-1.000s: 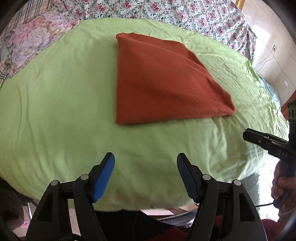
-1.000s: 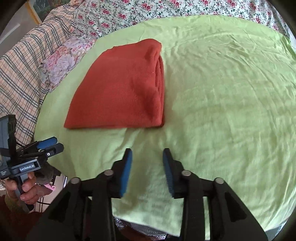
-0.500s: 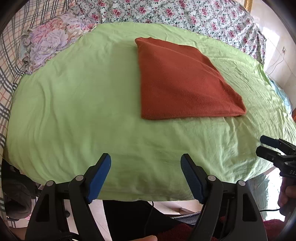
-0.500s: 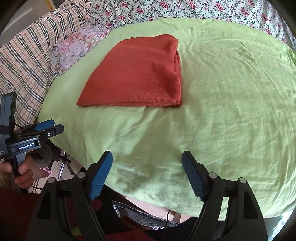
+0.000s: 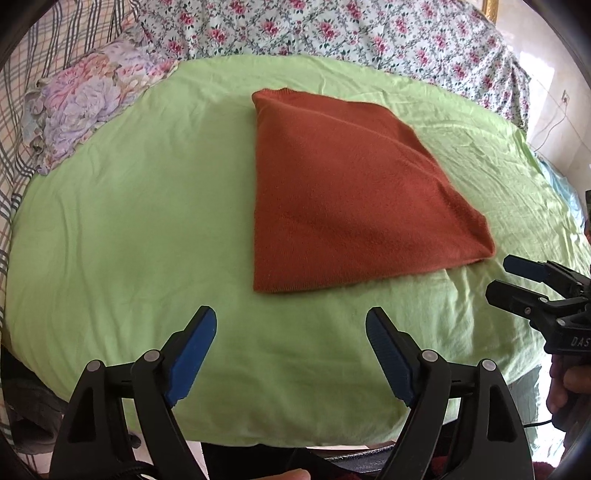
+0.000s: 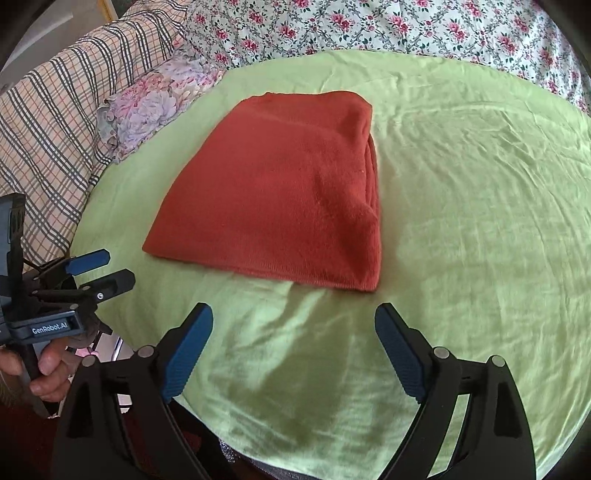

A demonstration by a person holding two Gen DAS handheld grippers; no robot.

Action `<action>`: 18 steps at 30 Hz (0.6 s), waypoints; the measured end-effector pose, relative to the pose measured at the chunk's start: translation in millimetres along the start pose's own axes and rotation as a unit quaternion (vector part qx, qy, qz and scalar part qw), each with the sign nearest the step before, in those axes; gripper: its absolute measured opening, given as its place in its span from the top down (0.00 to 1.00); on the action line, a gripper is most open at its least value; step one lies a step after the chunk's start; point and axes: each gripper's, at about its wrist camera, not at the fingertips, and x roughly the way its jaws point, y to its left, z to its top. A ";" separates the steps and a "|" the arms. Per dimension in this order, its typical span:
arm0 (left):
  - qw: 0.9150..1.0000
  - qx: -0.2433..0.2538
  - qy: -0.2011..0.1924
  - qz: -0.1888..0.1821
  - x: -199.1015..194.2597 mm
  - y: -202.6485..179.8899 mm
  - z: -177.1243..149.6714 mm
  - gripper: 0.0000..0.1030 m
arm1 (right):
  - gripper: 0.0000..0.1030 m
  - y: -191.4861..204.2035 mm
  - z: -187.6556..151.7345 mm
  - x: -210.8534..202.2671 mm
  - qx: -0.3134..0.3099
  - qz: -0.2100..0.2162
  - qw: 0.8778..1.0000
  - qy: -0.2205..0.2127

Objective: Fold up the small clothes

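A rust-red knitted garment lies folded into a flat packet on the green sheet. It also fills the middle of the right wrist view, its layered edge to the right. My left gripper hovers in front of its near edge, jaws opening, nothing between the blue pads. My right gripper hangs before the near right corner, jaws also opening and empty. Each gripper shows in the other's view: the right gripper at the right edge, the left gripper at the left edge.
A flowered pillow and a checked cloth lie at the far left. A flowered bedspread runs along the back. The green sheet's front edge drops off just below the fingers. A hand grips the left tool.
Both grippers' jaws have spread wider, the right one by far the most. Both views first drew back from the garment, then came a little nearer. The garment lies as before.
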 end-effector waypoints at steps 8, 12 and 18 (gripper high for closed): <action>1.000 0.008 0.006 0.013 9.0 -1.5 11.0 0.18 | 0.11 2.7 16.8 12.0 -0.013 0.000 1.000 0.009; 1.000 0.006 0.001 0.016 9.1 -2.7 19.5 0.17 | 0.08 3.6 26.2 15.1 -0.019 -0.002 1.000 0.008; 1.000 0.006 -0.006 0.017 9.3 -7.4 28.0 0.16 | 0.05 3.1 39.3 20.6 -0.021 0.000 1.000 0.011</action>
